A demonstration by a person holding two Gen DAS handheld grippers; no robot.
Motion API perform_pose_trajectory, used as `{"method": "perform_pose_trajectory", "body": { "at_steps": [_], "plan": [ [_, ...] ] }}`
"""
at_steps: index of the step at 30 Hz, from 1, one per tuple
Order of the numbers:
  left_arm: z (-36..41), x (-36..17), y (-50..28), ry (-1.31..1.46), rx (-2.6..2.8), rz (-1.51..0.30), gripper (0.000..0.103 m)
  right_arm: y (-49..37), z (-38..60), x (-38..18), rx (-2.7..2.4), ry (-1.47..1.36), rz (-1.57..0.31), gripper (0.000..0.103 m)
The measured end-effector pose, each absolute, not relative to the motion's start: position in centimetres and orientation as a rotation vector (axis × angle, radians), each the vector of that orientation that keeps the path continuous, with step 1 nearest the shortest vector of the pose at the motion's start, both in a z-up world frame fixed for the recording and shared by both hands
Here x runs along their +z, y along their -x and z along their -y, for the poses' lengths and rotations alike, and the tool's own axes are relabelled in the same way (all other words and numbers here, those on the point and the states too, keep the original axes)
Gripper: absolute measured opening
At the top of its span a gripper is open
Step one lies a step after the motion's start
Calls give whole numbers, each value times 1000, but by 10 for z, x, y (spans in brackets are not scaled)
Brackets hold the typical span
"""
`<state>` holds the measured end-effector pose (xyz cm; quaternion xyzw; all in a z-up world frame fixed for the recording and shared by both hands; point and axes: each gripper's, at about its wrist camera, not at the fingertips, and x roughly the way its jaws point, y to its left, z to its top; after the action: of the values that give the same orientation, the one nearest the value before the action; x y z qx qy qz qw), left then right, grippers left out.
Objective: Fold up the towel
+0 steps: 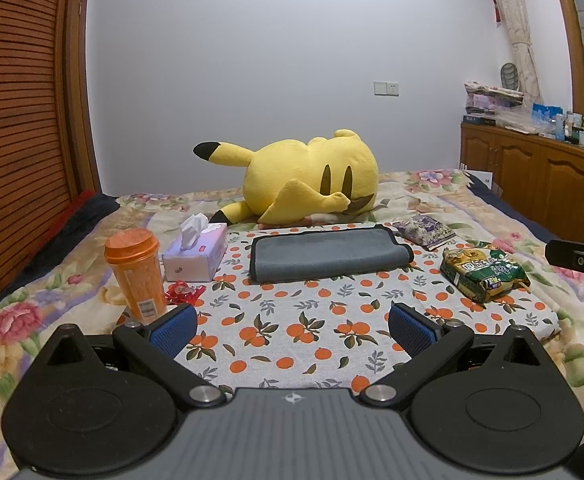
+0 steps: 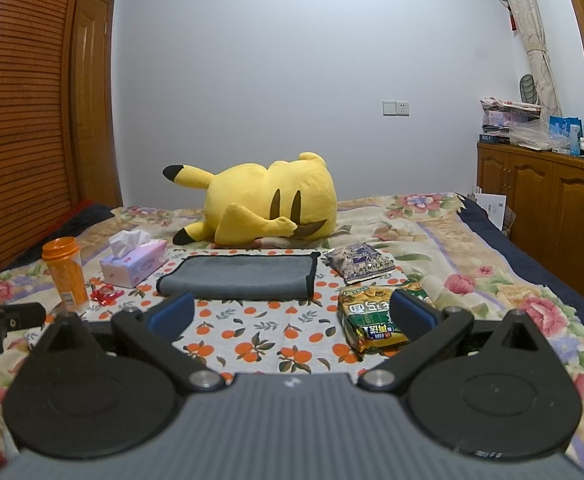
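A grey towel with a dark hem lies folded over into a long rectangle on the orange-print cloth, in front of the yellow plush. It also shows in the right wrist view. My left gripper is open and empty, held above the cloth a little short of the towel. My right gripper is open and empty, also short of the towel, with its right finger over the green snack bag. Part of the right gripper shows at the left wrist view's right edge.
On the bed: an orange cup, a tissue box, a red wrapper at the left, a purple packet and a green snack bag at the right. A yellow plush lies behind. Wooden cabinets stand right.
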<state>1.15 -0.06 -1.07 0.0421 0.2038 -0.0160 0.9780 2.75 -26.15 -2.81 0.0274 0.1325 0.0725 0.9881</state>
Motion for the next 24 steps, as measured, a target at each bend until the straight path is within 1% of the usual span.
{"method": "perform_pose_trajectory", "body": {
  "at_steps": [24],
  "plan": [
    [1,-12,-11,-83,-29,-415,103,-27,261,-28,145,-54,-266,103]
  ]
}}
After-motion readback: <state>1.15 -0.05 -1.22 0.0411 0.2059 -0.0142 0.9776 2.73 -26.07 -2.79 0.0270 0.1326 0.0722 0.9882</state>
